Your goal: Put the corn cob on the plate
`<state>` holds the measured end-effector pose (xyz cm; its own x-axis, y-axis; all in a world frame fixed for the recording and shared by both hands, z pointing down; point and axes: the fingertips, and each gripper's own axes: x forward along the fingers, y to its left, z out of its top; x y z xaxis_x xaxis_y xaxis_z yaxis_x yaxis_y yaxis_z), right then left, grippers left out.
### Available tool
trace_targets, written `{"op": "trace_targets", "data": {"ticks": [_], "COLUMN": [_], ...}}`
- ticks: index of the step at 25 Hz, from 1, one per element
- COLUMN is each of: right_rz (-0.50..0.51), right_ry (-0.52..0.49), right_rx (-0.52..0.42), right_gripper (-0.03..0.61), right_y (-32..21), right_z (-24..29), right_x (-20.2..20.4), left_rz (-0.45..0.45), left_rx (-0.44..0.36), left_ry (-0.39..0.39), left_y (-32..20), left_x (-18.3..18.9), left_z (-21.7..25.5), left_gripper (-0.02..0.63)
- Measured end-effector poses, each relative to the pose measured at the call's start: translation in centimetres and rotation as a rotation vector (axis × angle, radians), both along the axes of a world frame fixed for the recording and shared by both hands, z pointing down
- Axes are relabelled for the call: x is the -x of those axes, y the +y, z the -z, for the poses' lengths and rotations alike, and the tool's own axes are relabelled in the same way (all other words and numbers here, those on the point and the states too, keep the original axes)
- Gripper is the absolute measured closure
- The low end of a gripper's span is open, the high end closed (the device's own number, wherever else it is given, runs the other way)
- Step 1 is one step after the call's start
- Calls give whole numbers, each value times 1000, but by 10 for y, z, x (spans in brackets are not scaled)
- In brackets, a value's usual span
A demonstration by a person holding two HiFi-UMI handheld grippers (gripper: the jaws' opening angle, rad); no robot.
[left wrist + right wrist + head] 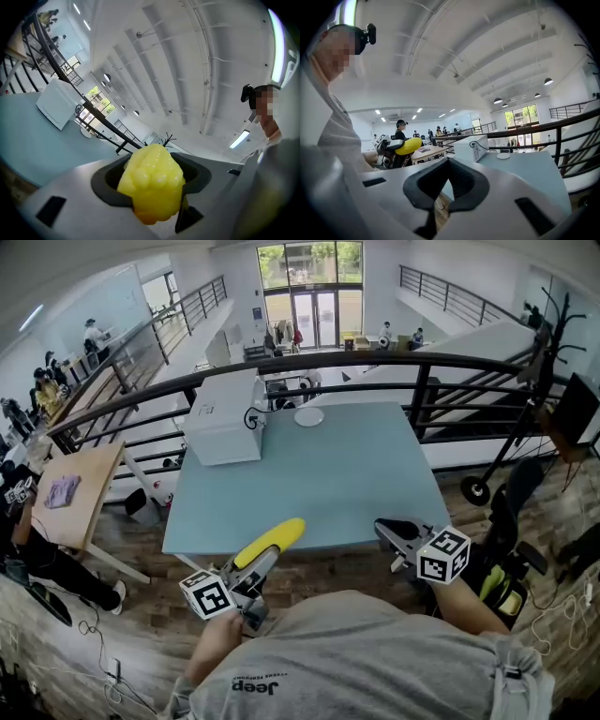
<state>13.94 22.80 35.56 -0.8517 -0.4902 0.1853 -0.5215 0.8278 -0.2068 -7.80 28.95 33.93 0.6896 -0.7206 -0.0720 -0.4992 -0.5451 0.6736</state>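
Note:
The yellow corn cob (271,541) is clamped lengthwise in my left gripper (262,562), which is shut on it just off the near edge of the light blue table (347,484). In the left gripper view the cob's knobbly end (152,180) fills the space between the jaws. A small white plate (308,416) sits at the table's far edge, beside a white box (223,416). My right gripper (397,533) hovers over the near right edge, its jaws closed together with nothing in them (443,190). From the right gripper view the cob (408,146) and the plate (503,155) also show.
A black railing (375,362) runs behind the table, with a drop to a lower floor beyond it. A wooden desk (80,498) stands to the left and a black stand (525,418) to the right. A cable hangs at the box's side.

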Motion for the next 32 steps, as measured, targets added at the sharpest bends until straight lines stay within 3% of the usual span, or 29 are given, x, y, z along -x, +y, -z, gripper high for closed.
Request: {"op": "trace_targets", "data": {"ticks": [14, 32], "right_rz": [13, 129], "right_ry": [-26, -23], "right_rx": [3, 11], "right_gripper": [561, 561], "right_y": [-8, 12], "right_z": [1, -10], "right_x": [-37, -87], "left_rz": [-4, 7], "left_rx": [3, 57], "left_ry": [-10, -18], "left_y": [-15, -14], "left_x": [-45, -143], "left_z": [2, -11], "left_gripper": [348, 348]}}
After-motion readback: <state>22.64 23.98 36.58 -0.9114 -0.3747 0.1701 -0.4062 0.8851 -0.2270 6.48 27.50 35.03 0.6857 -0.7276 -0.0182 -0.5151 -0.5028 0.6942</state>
